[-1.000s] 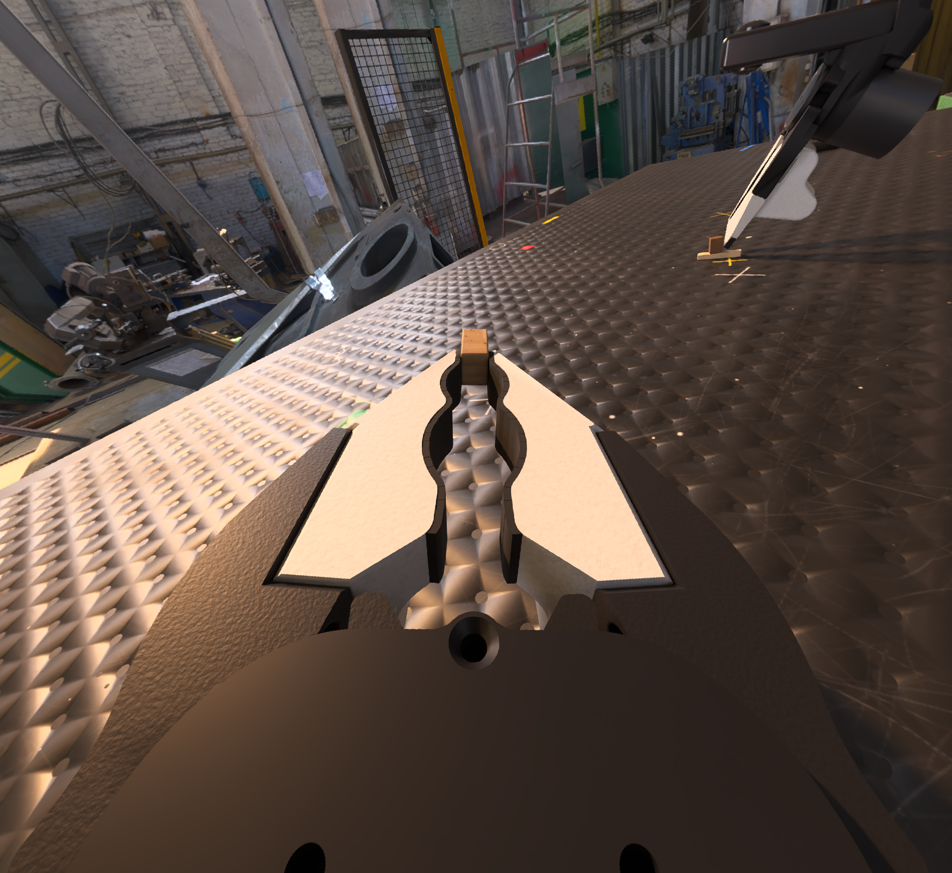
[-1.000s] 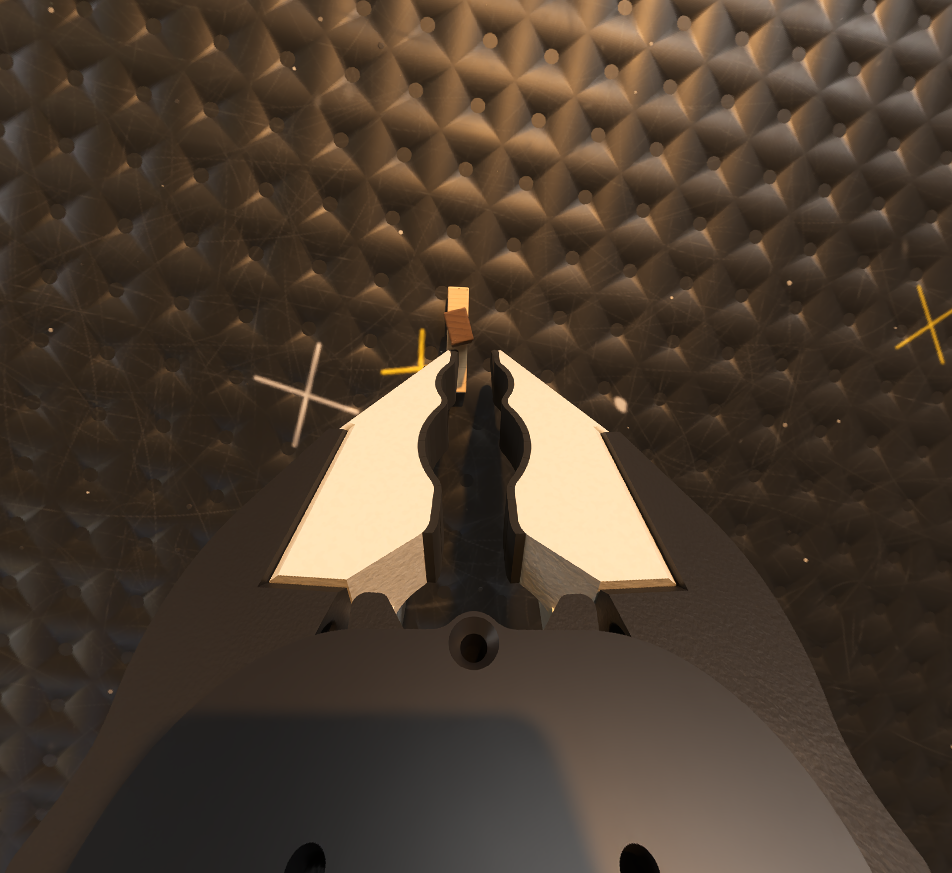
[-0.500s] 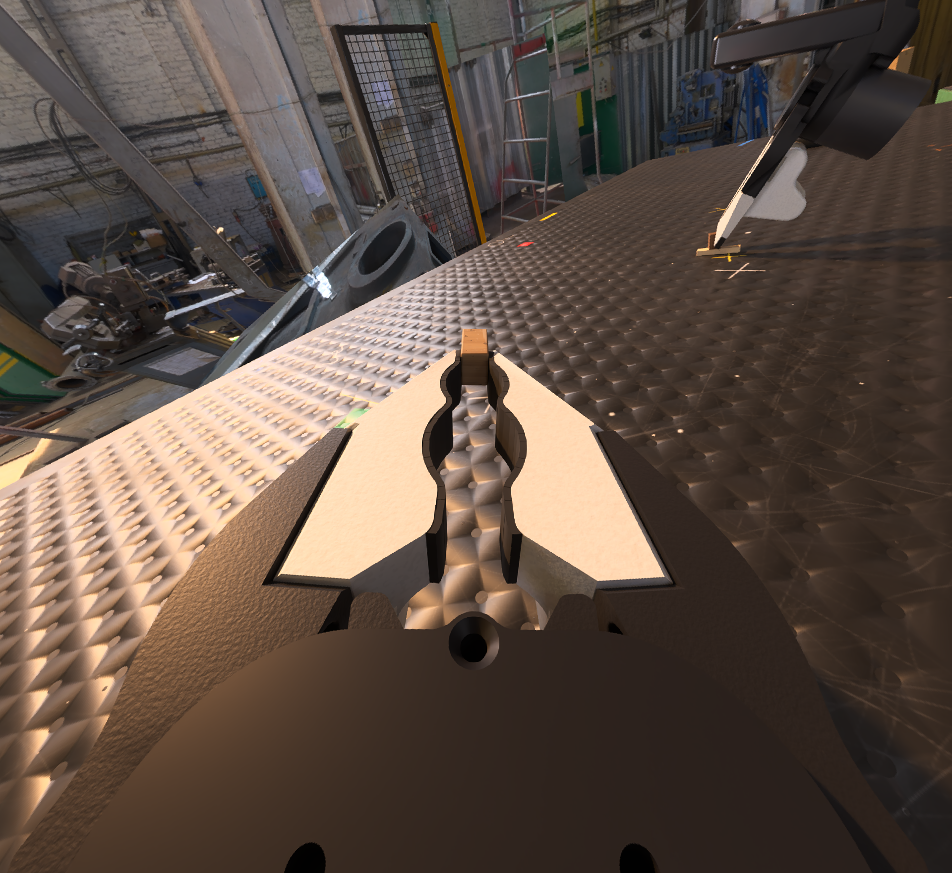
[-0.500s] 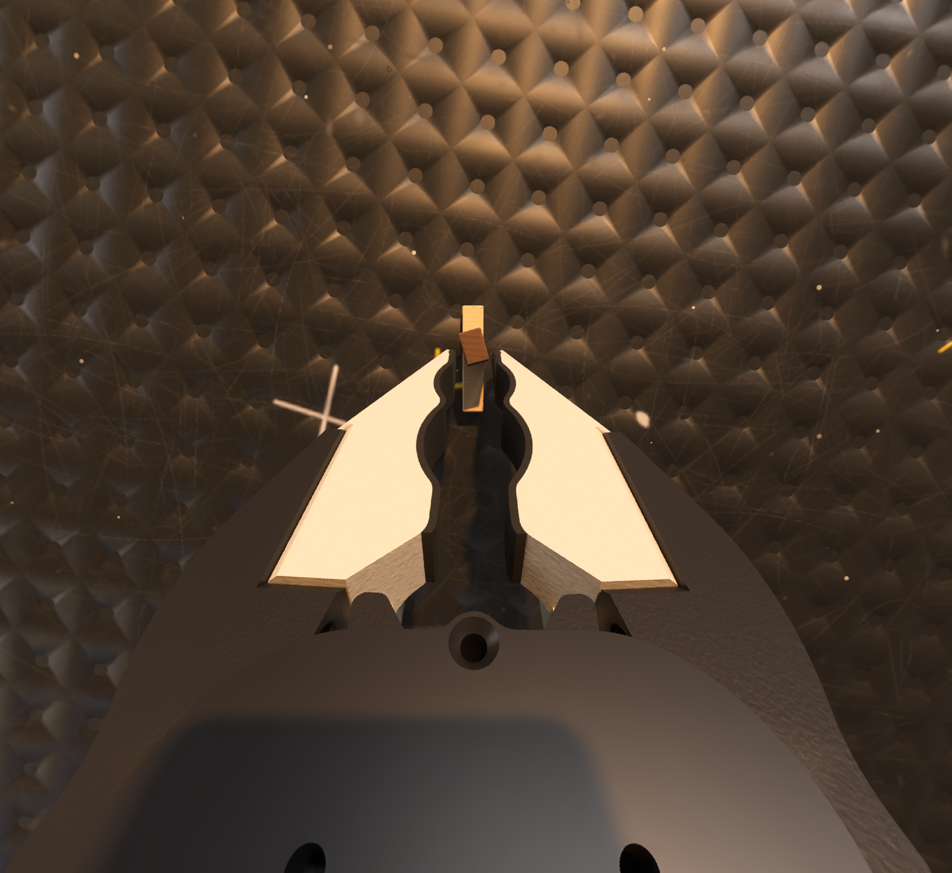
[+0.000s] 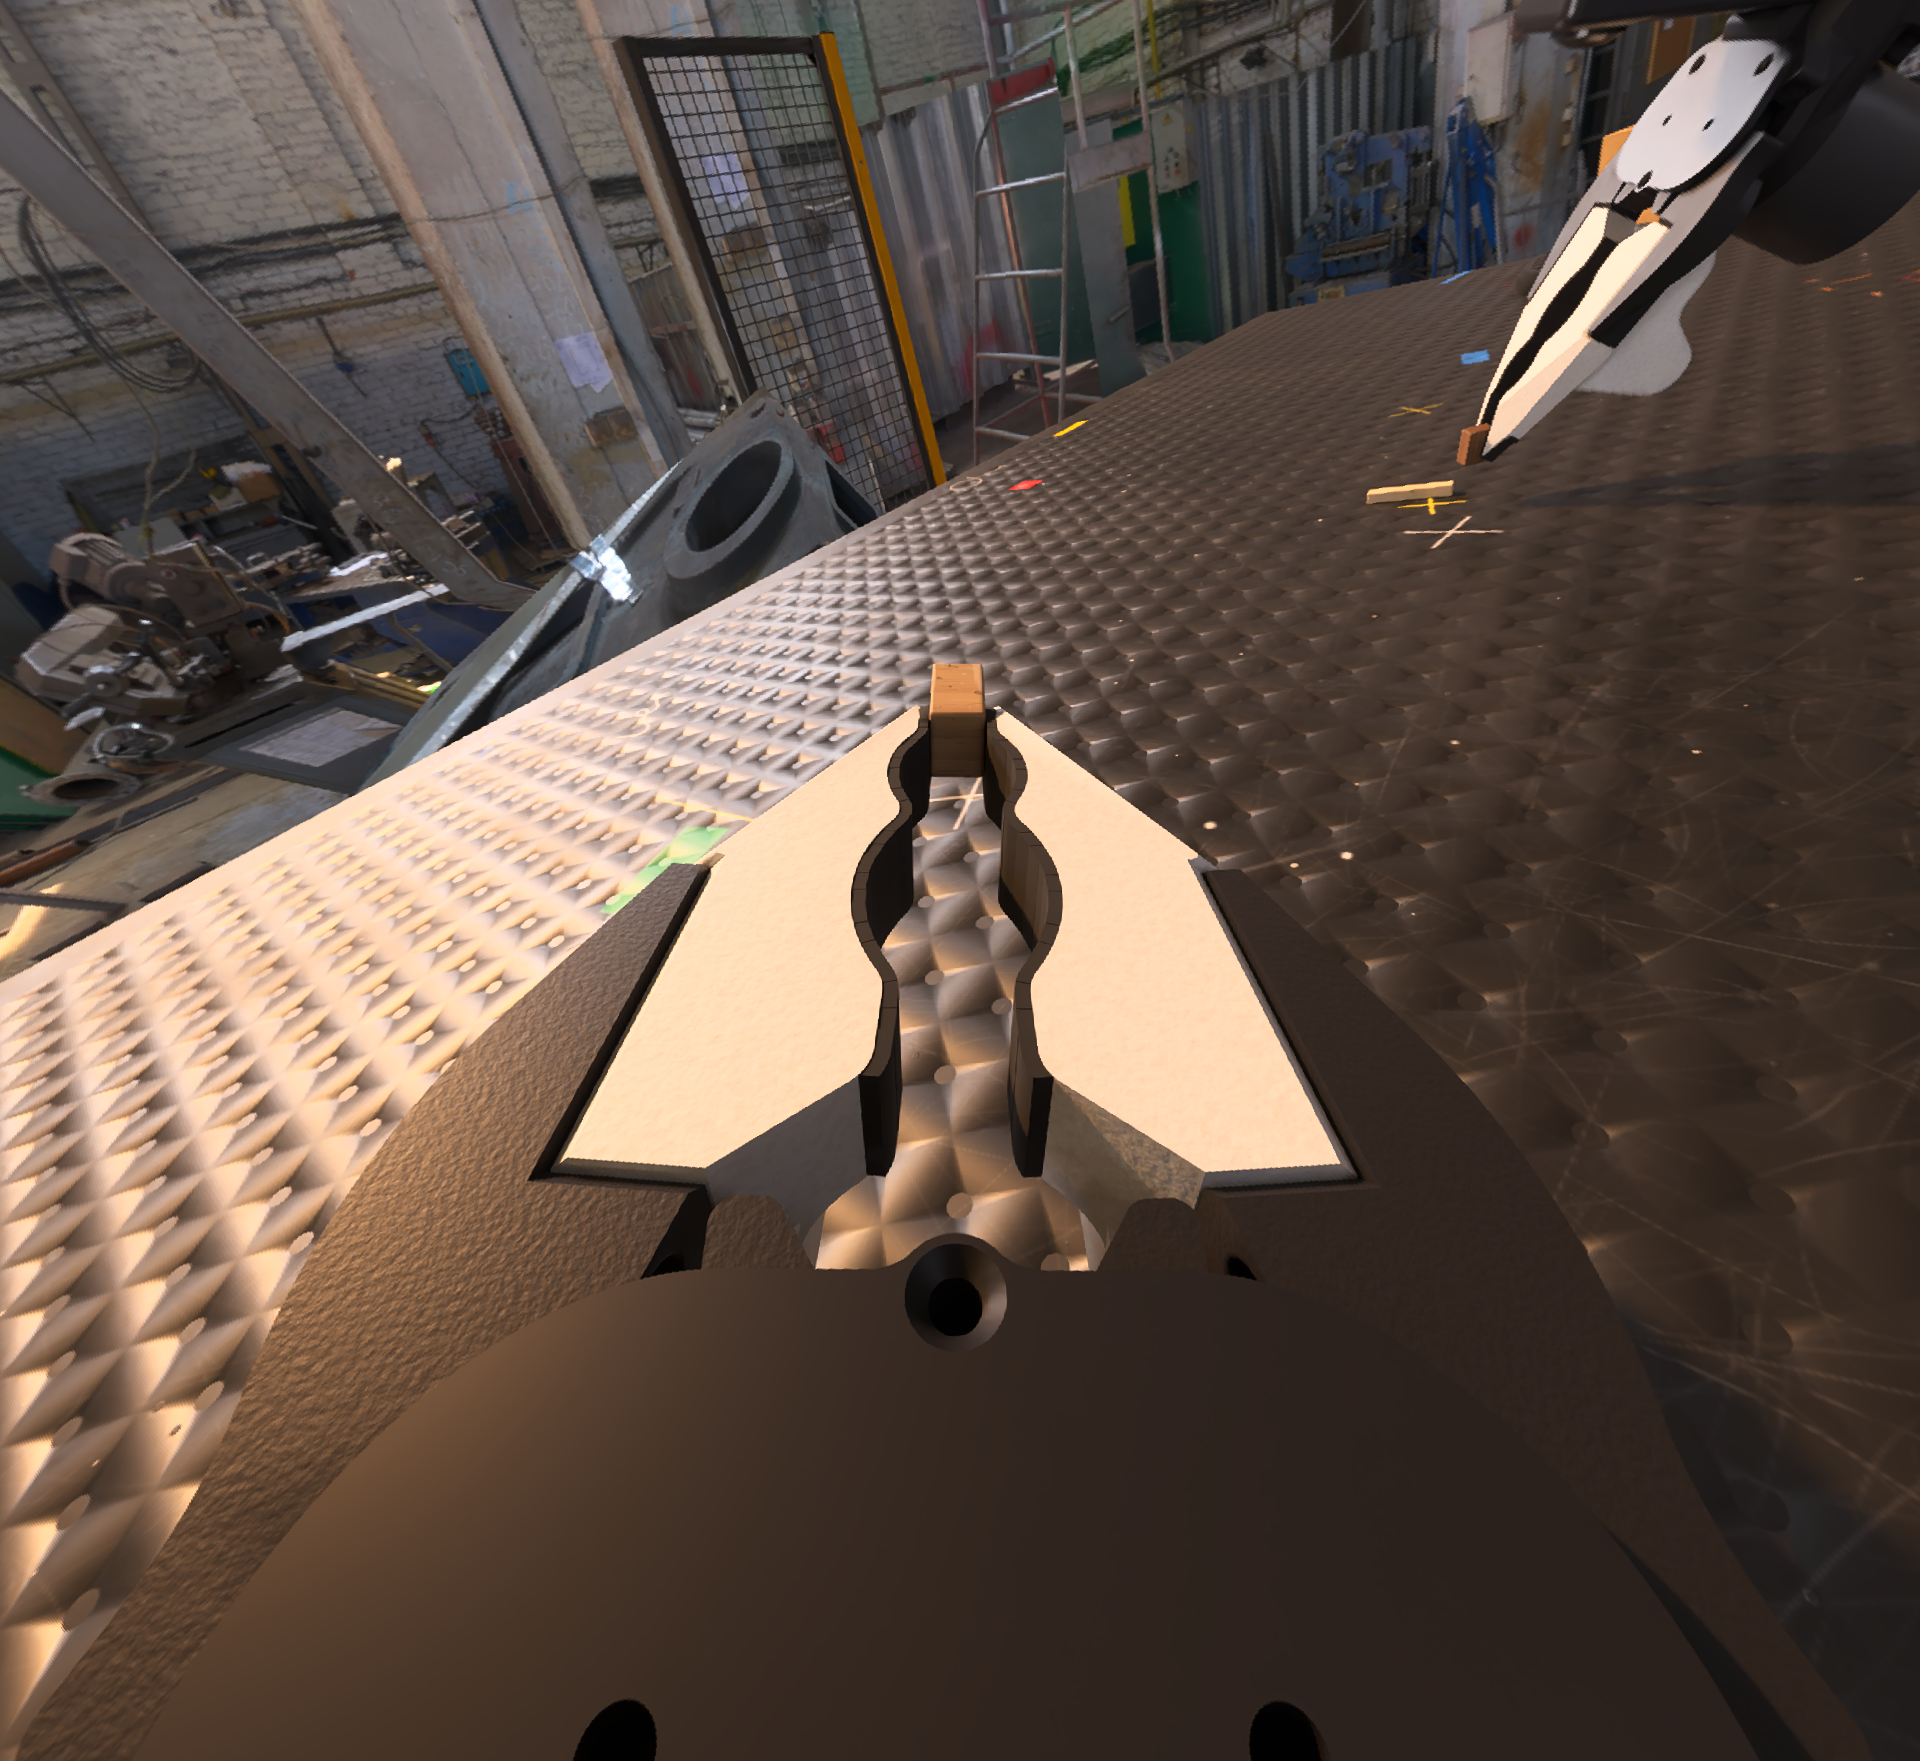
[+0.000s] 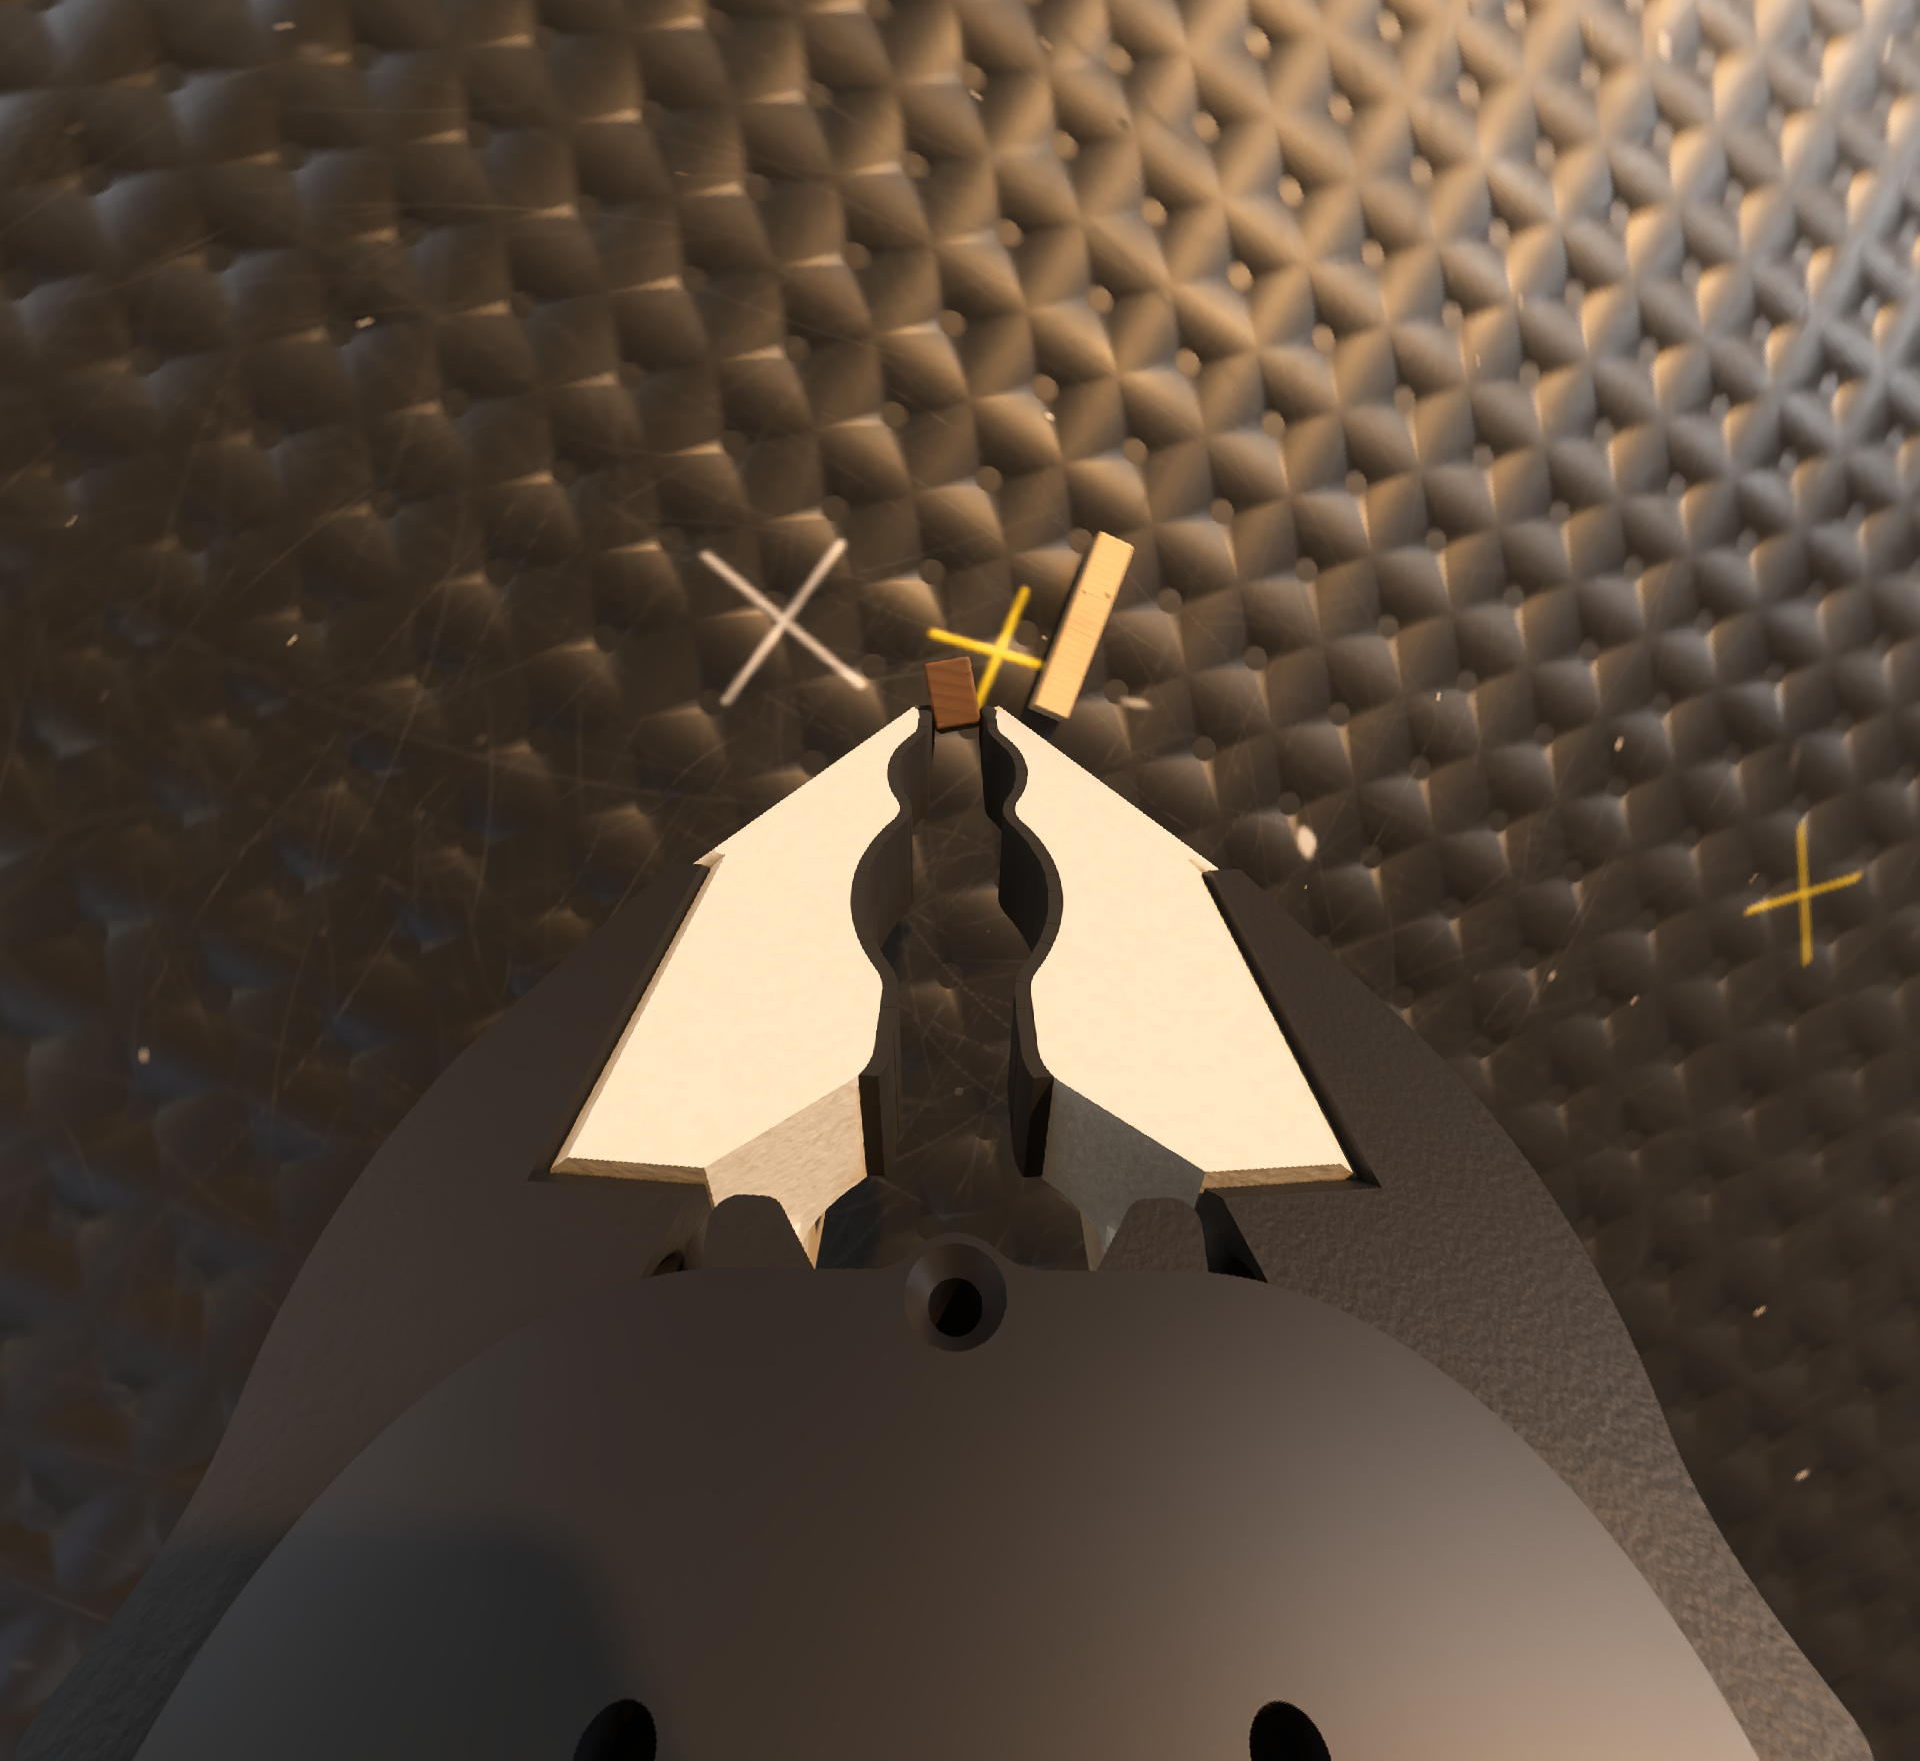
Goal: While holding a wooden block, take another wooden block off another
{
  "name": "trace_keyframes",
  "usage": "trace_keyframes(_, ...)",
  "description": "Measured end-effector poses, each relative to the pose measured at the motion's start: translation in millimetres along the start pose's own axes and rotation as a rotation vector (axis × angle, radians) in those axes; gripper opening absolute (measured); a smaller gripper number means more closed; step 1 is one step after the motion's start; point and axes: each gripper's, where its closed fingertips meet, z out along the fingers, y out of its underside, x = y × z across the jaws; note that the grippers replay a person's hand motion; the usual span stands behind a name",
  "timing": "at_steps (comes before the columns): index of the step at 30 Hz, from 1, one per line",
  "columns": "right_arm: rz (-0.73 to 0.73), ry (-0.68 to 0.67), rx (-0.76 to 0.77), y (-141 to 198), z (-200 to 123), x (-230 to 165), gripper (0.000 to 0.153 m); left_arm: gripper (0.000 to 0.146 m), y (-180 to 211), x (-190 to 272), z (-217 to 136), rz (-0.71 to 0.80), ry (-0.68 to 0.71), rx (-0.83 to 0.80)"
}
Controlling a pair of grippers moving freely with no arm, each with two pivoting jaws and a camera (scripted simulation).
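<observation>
Since the right gripper (image 6: pixel 956 719) pinches the dark block (image 6: pixel 952 691) clear of the pale slat (image 6: pixel 1081 628), lift straight; left gripper (image 5: pixel 958 724) just grips its tan block (image 5: pixel 957 719) steady above the surface (image 5: pixel 1351 828).

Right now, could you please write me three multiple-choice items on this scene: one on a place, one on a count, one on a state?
1. Where does the pale flat block lie?
A. on the studded table
B. between the right gripper's jaws
C. on top of the dark brown block

2. How many wooden blocks show in all?
A. two
B. three
C. five

3. What does the left gripper do?
A. hangs open
B. grips a tan block
C. rests on a ladder

Answers:
1 A, it lies flat by a yellow cross.
2 B, one per gripper, one lying.
3 B, the block sits between its fingertips; the right gripper likewise holds the dark brown block.
</observation>
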Motion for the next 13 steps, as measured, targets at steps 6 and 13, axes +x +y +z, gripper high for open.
trace_keyframes(6,-0.277,-0.045,0.120,-11,-21,-32,0.008,0.008,-3,12,3,-0.050,0.096,0.011)
trace_keyframes(13,-0.300,-0.149,0.282,-39,-50,-79,0.008,0.008,-16,45,21,-0.129,0.280,0.028)
